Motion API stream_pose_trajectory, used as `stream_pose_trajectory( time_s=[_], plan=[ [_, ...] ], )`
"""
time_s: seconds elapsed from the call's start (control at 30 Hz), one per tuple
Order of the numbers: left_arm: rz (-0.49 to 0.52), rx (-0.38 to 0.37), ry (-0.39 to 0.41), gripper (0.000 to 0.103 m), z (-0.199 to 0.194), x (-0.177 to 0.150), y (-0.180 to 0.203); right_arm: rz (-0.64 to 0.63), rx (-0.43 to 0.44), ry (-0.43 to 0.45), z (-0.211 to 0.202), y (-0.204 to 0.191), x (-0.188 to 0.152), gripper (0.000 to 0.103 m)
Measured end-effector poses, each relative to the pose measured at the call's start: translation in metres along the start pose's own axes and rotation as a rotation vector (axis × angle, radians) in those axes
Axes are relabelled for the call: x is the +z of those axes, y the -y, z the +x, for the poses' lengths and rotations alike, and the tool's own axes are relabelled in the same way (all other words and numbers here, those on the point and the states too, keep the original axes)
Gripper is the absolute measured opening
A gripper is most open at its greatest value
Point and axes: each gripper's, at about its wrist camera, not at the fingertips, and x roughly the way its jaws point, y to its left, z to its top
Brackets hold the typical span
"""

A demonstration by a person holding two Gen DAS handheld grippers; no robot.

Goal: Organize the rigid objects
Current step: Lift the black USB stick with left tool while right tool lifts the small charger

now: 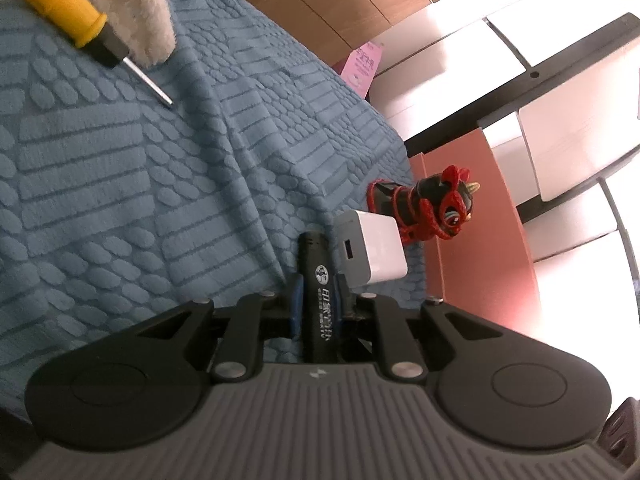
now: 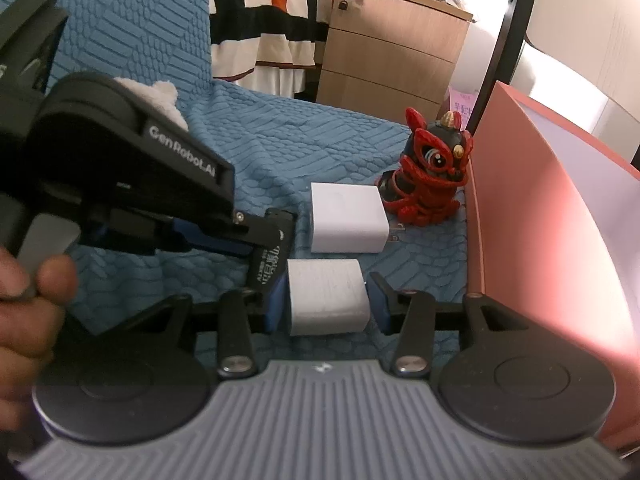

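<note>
My left gripper [image 1: 318,300] is shut on a black marker-like stick [image 1: 318,284] with white print, held over the blue textured cloth [image 1: 120,200]. It also shows in the right wrist view [image 2: 272,256]. A white charger cube [image 1: 372,250] lies just beyond it, also in the right wrist view [image 2: 348,218]. A red and black lion figurine [image 1: 428,206] stands past the charger, next to the pink box [image 2: 540,208]. My right gripper [image 2: 326,300] has a white block [image 2: 326,298] between its jaws; the right pad stands slightly off it.
A yellow-handled screwdriver [image 1: 76,16] lies on the cloth at the far left beside a fluffy white item [image 1: 136,12]. A wooden drawer cabinet [image 2: 392,52] and a striped blanket [image 2: 272,24] stand behind. The pink box wall [image 1: 480,232] borders the cloth on the right.
</note>
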Motion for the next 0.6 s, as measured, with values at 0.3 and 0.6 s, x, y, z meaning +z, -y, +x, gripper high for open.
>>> stream_pose_trajectory(
  time_s=[0.3,0.6],
  plan=[
    [-0.078,-0.087,0.011,0.018,-0.0044,0.0005,-0.0055,0.018,0.002,0.0,-0.0006,0.0008,-0.0006,0.047],
    [-0.04,-0.032,-0.03,0.018,0.0038,-0.0028,0.0013,0.025,0.007,0.005,-0.0008,0.0019,-0.002,0.047]
  ],
)
